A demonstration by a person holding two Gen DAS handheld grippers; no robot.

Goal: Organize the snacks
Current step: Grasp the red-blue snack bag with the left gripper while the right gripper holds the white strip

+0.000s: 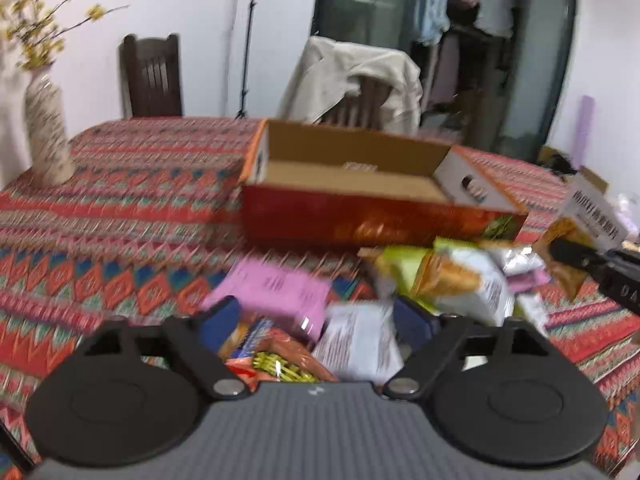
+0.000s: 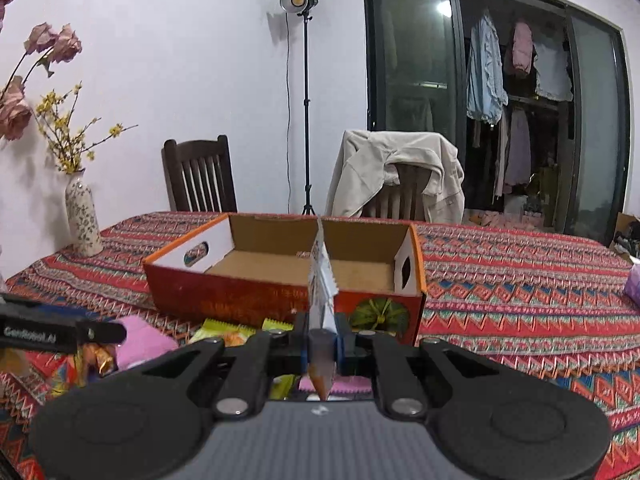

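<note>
Our right tongs (image 2: 321,344) pinch a flat white-and-orange snack packet (image 2: 320,280) upright, edge-on toward the open red cardboard box (image 2: 280,300) straight ahead, while our left tongs (image 1: 316,316) gape over the pile.

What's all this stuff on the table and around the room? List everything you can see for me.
Cardboard box: one, orange-red outside, brown inside, empty, middle of the table.
Snack packets: a loose pile, count unclear; green, orange, white, pink; in front of the box.
Pink packet: one, flat on the cloth near the left tool.
Tablecloth: one, red patterned.
Vase: one, white speckled, with yellow flowers, table's far left.
Chairs: two, dark wood, behind the table; one draped with a cream jacket.
Studio lamp: one, on a black stand by the wall.
Hanging clothes: several, blue, pink, white, behind the glass doors.
Left tool: black, open over the pile.
Right tool: black, shut on an upright snack packet.
</note>
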